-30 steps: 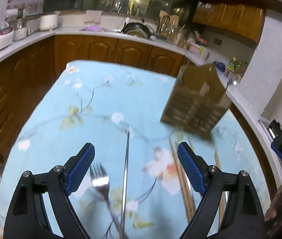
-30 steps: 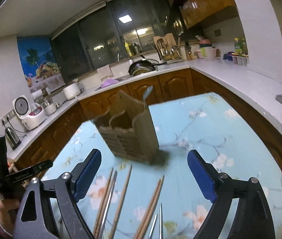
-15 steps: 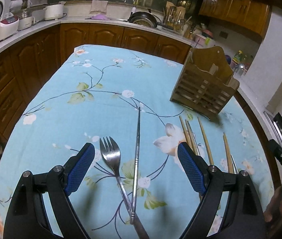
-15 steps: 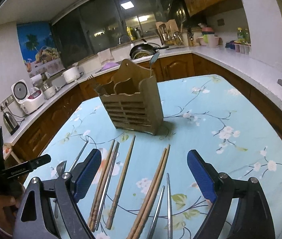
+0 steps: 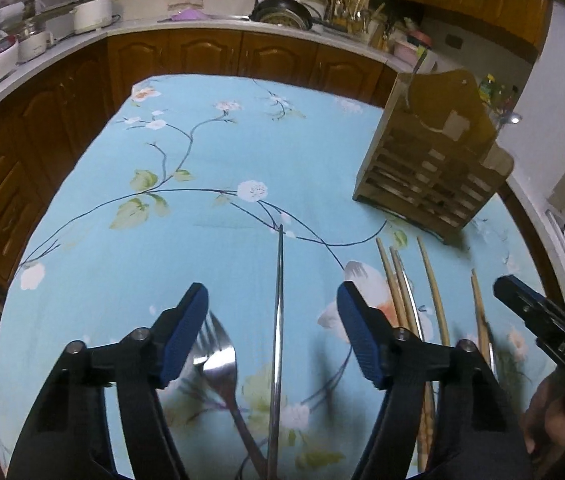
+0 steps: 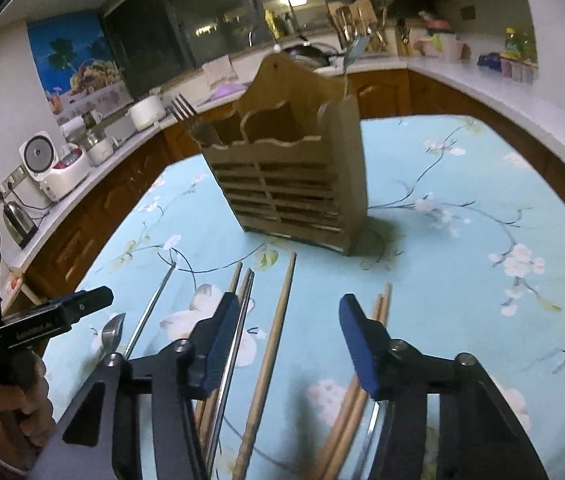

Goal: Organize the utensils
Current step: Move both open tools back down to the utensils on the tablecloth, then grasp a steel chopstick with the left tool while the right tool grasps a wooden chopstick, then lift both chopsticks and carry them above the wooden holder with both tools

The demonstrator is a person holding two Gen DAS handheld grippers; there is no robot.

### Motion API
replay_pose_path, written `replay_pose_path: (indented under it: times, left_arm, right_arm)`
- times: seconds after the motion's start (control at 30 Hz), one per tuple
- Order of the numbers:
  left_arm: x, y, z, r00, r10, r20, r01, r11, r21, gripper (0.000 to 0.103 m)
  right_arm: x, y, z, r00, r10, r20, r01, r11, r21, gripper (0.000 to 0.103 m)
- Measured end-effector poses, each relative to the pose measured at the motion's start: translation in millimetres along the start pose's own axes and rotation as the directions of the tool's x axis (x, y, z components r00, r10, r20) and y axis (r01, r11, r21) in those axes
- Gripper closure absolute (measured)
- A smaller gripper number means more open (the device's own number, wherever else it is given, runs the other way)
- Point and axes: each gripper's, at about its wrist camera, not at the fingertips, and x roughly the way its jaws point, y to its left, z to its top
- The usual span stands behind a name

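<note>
Left gripper (image 5: 272, 312) fingers closing, apart over a metal chopstick (image 5: 279, 300), right gripper (image 6: 288, 328) fingers closing, apart over a wooden chopstick (image 6: 278, 328), wooden holder (image 6: 294, 184) on the desk (image 6: 462, 280)

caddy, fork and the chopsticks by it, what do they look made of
Caddy: looks like pale unfinished wood, matte, with slatted cut-outs and a scalloped rim. Fork: metal, probably stainless steel, going by its bright glare. Chopsticks: mostly tan and matte, likely wood or bamboo; one thin rod is shiny, apparently metal.

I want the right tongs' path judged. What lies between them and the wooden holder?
In the right wrist view, only bare flowered cloth and chopstick tips separate the right tongs from the wooden holder.
</note>
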Motion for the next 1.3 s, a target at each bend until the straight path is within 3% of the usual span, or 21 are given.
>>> replay_pose_path:
  times: [0.33, 0.47, 0.53, 0.6, 0.67, 0.7, 1.0, 1.3]
  left_arm:
    - [55.4, -9.4, 16.9, 0.993, 0.026, -0.114, -0.018, 0.997, 0.072, 0.057]
    - [70.9, -15.0, 17.5, 0.988, 0.034, -0.149, -0.020, 0.995, 0.093, 0.071]
    - [72.2, -20.6, 16.2, 0.989, 0.061, -0.132, -0.044, 0.991, 0.126, 0.073]
    - [73.1, -28.3, 13.5, 0.990, 0.092, -0.108, -0.073, 0.982, 0.171, 0.084]
    - [72.9, -31.7, 12.5, 0.991, 0.087, -0.103, -0.067, 0.980, 0.186, 0.096]
    - [72.6, -31.9, 12.8, 0.991, 0.075, -0.107, -0.055, 0.981, 0.184, 0.098]
    - [46.6, -20.3, 10.9, 0.996, -0.025, -0.086, 0.034, 0.993, 0.109, 0.099]
    - [-15.3, -18.2, 10.4, 0.993, -0.118, 0.012, 0.117, 0.991, 0.068, 0.099]
  right_arm:
    - [61.7, 4.9, 17.3, 0.993, -0.031, -0.113, 0.029, 0.999, -0.018, 0.072]
    - [83.3, 10.2, 21.5, 0.984, -0.064, -0.164, 0.056, 0.997, -0.055, 0.077]
    - [93.6, 12.3, 20.0, 0.978, -0.080, -0.192, 0.067, 0.995, -0.073, 0.080]
    - [95.7, 17.6, 19.3, 0.977, -0.113, -0.179, 0.094, 0.989, -0.114, 0.082]
    - [96.0, 22.1, 18.9, 0.974, -0.144, -0.172, 0.120, 0.982, -0.145, 0.094]
    - [96.2, 22.6, 19.0, 0.973, -0.153, -0.171, 0.127, 0.980, -0.153, 0.095]
    - [65.0, 4.6, 18.6, 0.987, -0.034, -0.158, 0.027, 0.999, -0.047, 0.098]
    - [14.4, 6.4, 21.5, 0.996, 0.046, -0.071, -0.046, 0.999, -0.005, 0.098]
